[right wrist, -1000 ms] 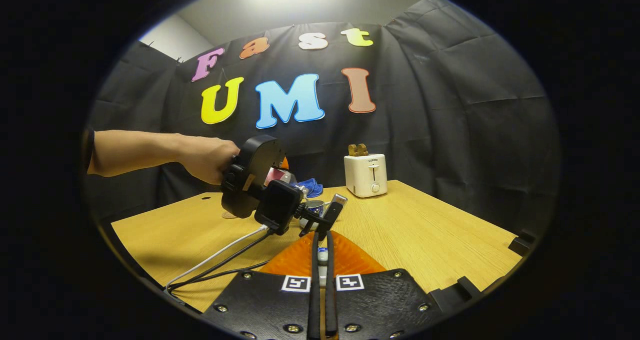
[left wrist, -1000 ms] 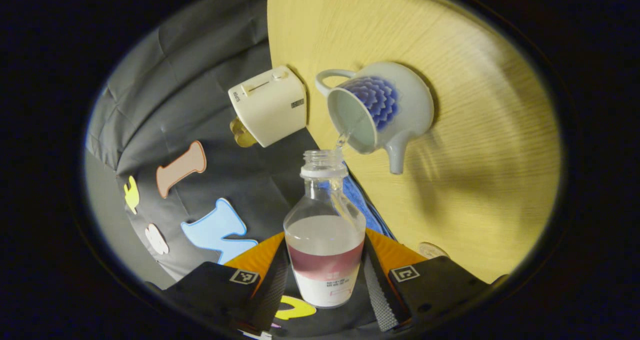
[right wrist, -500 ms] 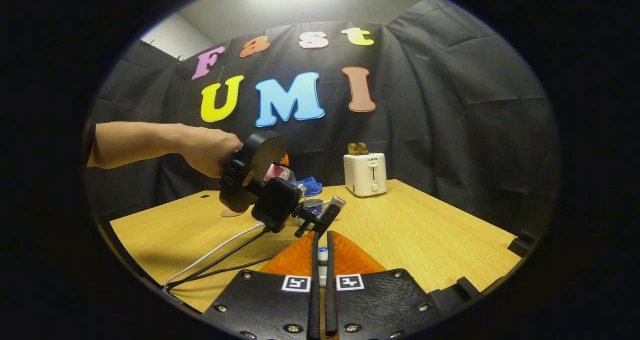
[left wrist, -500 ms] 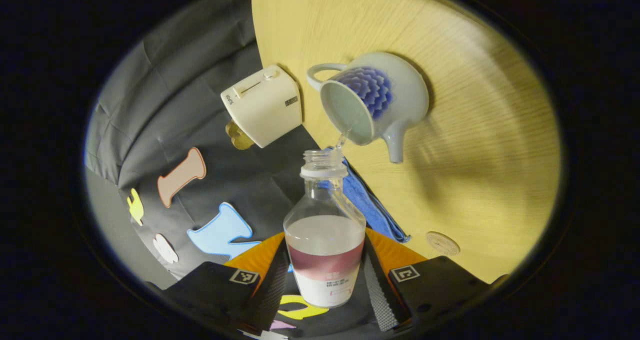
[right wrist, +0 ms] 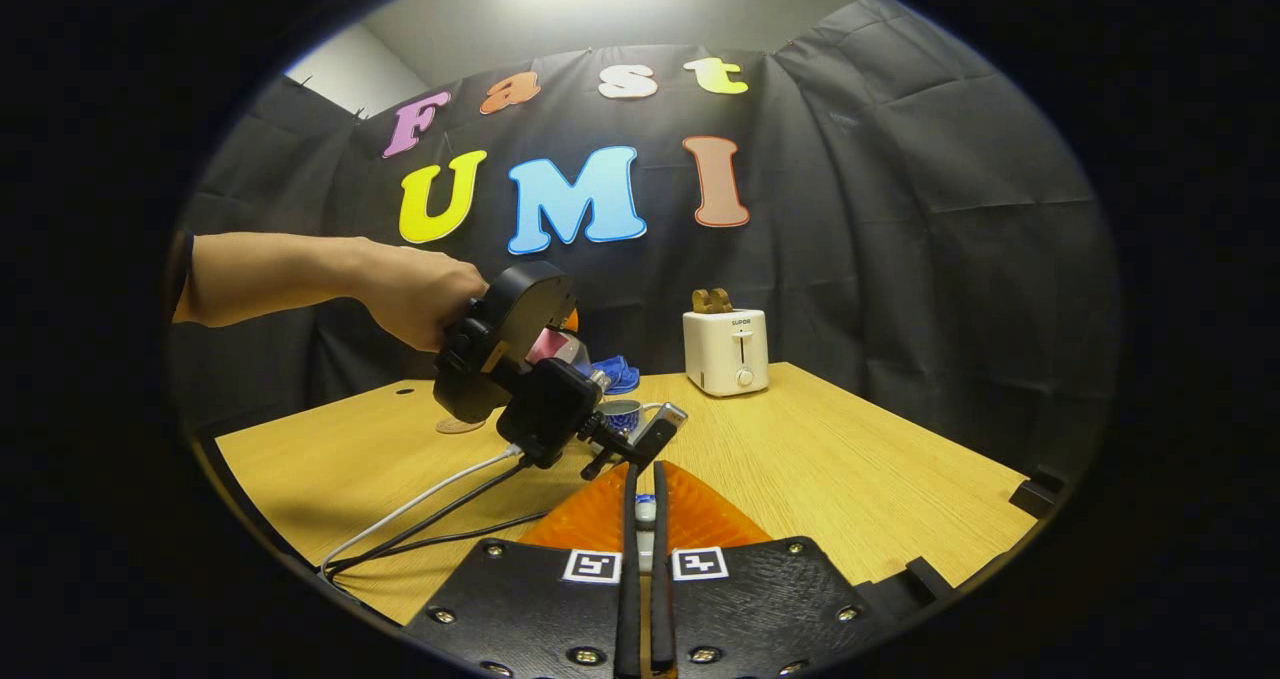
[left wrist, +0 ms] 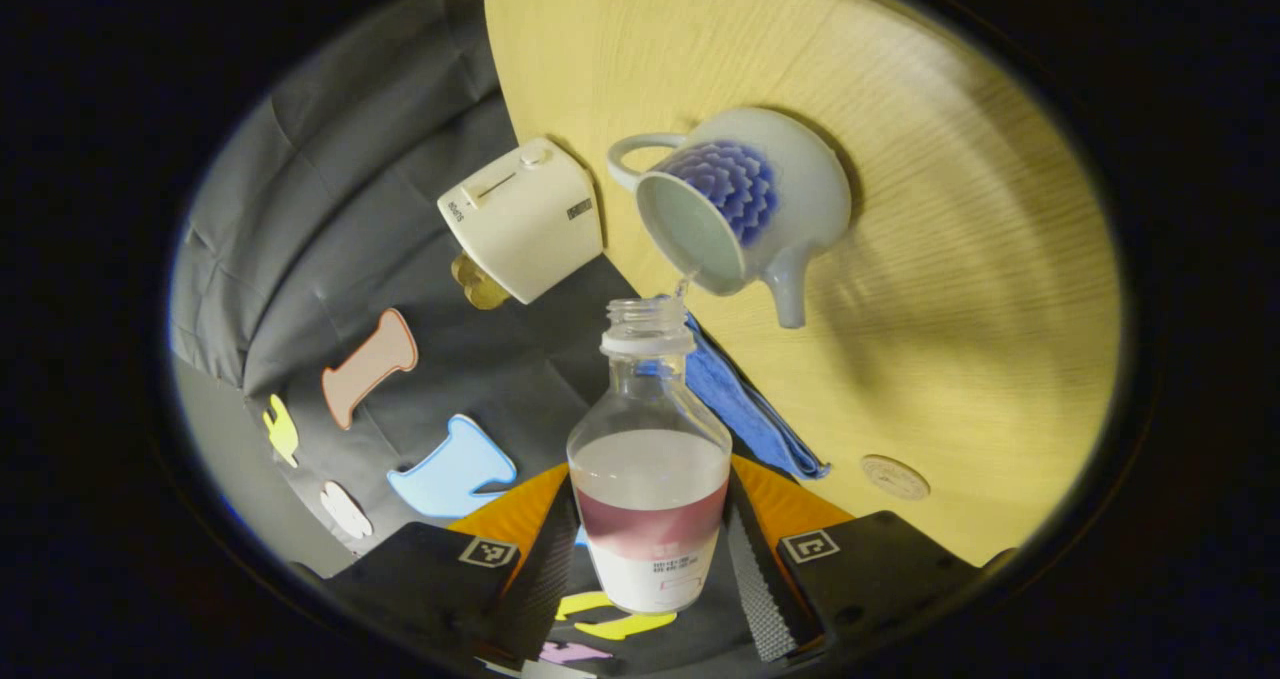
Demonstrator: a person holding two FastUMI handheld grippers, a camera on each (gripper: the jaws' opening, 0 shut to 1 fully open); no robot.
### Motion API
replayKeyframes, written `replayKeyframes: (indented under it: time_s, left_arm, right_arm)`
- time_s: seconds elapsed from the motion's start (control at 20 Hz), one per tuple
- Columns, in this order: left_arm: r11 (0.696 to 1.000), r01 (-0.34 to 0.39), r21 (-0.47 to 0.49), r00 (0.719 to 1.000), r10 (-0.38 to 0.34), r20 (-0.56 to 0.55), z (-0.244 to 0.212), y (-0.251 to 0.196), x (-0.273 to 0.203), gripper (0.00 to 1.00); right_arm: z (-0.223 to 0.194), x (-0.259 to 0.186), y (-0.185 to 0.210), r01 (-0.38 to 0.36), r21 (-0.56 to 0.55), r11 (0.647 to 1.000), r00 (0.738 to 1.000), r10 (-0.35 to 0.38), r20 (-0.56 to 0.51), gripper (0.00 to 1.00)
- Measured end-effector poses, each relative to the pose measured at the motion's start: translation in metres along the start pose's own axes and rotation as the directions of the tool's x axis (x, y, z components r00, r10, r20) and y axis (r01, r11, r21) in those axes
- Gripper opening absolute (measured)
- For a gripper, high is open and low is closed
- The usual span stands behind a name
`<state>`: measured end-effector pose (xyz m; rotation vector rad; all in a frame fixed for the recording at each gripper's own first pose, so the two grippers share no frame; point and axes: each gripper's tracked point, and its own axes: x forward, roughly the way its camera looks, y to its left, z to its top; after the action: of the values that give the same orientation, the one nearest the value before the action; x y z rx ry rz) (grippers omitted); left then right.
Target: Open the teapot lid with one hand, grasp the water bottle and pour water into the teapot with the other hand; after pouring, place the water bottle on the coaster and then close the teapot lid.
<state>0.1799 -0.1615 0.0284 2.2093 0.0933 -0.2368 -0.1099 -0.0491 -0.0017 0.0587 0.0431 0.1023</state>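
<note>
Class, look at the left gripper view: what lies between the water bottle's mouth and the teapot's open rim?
A thin stream of water bridges the short gap from the water bottle mouth to the teapot rim, in the left gripper view.

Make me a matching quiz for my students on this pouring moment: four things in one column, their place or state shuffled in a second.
Things:
1. water bottle
2. teapot
3. coaster
4. toaster

Places or states:
A. lidless, taking a thin stream of water
B. bare on the table, nothing on it
C. clamped in the left tool, tipped toward the pot
D. at the table's edge by the wall

Pairs: 1-C, 2-A, 3-B, 4-D
</note>
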Motion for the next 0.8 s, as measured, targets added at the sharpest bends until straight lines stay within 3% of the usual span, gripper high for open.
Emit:
replayKeyframes:
  time_s: [0.25, 0.45, 0.65, 0.8]
  left_arm:
    - [1.0, -0.015, -0.024, 0.999, 0.016, 0.028, 0.004, -0.001, 0.002, 0.87]
    - [0.99, -0.028, -0.138, 0.996, 0.04, 0.08, 0.006, -0.011, 0.006, 0.87]
    - [0.94, -0.022, -0.339, 0.988, 0.073, 0.139, 0.001, -0.018, 0.005, 0.87]
    - [0.855, 0.008, -0.519, 0.985, 0.082, 0.15, -0.017, -0.032, -0.001, 0.87]
  right_arm:
    - [-0.001, 0.004, -0.001, 0.005, 0.002, 1.0, 1.0, -0.005, -0.012, 0.04]
    - [0.003, 0.009, 0.003, -0.002, 0.003, 1.0, 1.0, 0.002, -0.005, 0.05]
    - [0.009, 0.011, 0.009, -0.003, -0.014, 1.0, 1.0, 0.003, 0.003, 0.05]
    - [0.017, 0.011, 0.015, -0.012, -0.035, 0.999, 1.0, 0.013, 0.017, 0.05]
